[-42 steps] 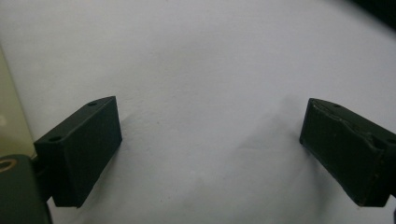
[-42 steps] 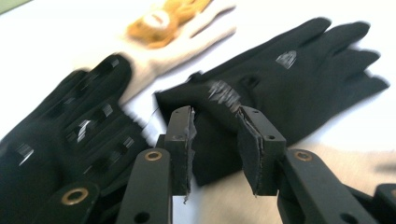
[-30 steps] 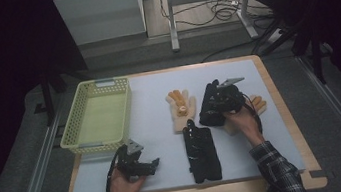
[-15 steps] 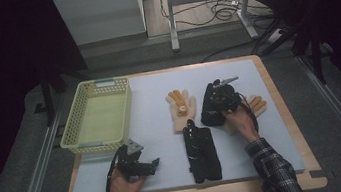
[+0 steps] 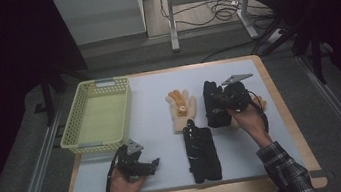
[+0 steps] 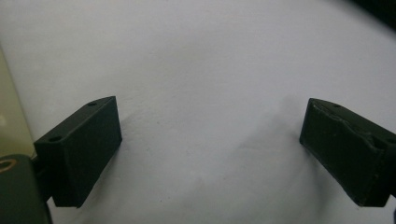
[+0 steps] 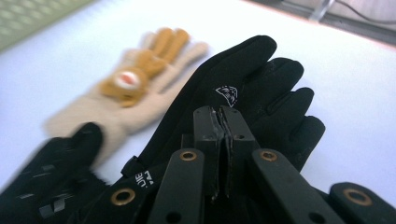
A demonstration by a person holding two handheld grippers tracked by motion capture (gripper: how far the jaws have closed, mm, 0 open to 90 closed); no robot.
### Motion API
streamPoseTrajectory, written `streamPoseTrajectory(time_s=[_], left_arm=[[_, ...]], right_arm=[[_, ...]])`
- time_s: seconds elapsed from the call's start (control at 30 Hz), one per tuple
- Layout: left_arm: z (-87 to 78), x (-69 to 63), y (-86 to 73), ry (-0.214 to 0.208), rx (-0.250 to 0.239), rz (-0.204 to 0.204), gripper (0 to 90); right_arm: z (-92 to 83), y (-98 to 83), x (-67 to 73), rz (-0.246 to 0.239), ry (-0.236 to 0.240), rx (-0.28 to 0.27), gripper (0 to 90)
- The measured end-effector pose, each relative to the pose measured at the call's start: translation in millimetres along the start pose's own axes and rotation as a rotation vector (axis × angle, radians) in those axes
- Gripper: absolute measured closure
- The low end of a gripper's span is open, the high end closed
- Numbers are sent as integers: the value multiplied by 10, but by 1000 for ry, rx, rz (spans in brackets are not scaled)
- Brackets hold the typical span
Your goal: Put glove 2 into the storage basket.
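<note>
A black glove (image 7: 247, 70) is being gripped by the right gripper (image 7: 223, 116); the jaws are pressed nearly together, and a thin fold of fabric near the cuff appears to be pinched between them. The glove is lying at the right of the mat (image 5: 154, 103), just beside the tan glove (image 5: 181, 107) and behind the second black glove (image 5: 201, 152).

The left gripper (image 6: 210, 154) is being held low over bare mat near the basket (image 5: 127, 107), its jaws wide with nothing between them.

Judgement: a pick-up is being carried out. The pinch is shallow and is being made on one layer only, so the lift is best made slowly and straight up until the fingers are hanging free. The tan glove is being overlapped in the right gripper view; whether it is touching cannot be told, so dragging across it is to be avoided.
</note>
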State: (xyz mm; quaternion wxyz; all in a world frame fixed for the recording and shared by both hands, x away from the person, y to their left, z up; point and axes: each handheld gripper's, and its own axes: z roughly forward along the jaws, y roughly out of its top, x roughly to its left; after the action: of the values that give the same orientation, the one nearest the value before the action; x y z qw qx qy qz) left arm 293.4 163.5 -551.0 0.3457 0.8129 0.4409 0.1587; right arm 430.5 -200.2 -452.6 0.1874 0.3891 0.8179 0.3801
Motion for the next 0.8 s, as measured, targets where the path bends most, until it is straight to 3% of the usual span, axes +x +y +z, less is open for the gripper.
streamPoseTrajectory(time_s=[0.17, 0.27, 0.37, 0.4, 0.63, 0.8], left_arm=[[3, -3, 0, 0, -4, -4, 56], [3, -1, 0, 1, -4, -2, 56], [5, -5, 0, 1, -8, -7, 56], [5, -5, 0, 1, -8, -7, 56], [5, -6, 0, 0, -7, -9, 56], [7, -7, -2, 1, -10, -9, 56]], right_arm=[[-344, -9, 287, -43, 55, -51, 855], [-437, -45, 396, -47, 83, -62, 854], [-562, -158, 624, -65, 129, -64, 854], [-562, -158, 624, -65, 129, -64, 854], [-581, -411, 998, -61, 206, -44, 853], [-470, -532, 1151, -87, 179, -22, 852]])
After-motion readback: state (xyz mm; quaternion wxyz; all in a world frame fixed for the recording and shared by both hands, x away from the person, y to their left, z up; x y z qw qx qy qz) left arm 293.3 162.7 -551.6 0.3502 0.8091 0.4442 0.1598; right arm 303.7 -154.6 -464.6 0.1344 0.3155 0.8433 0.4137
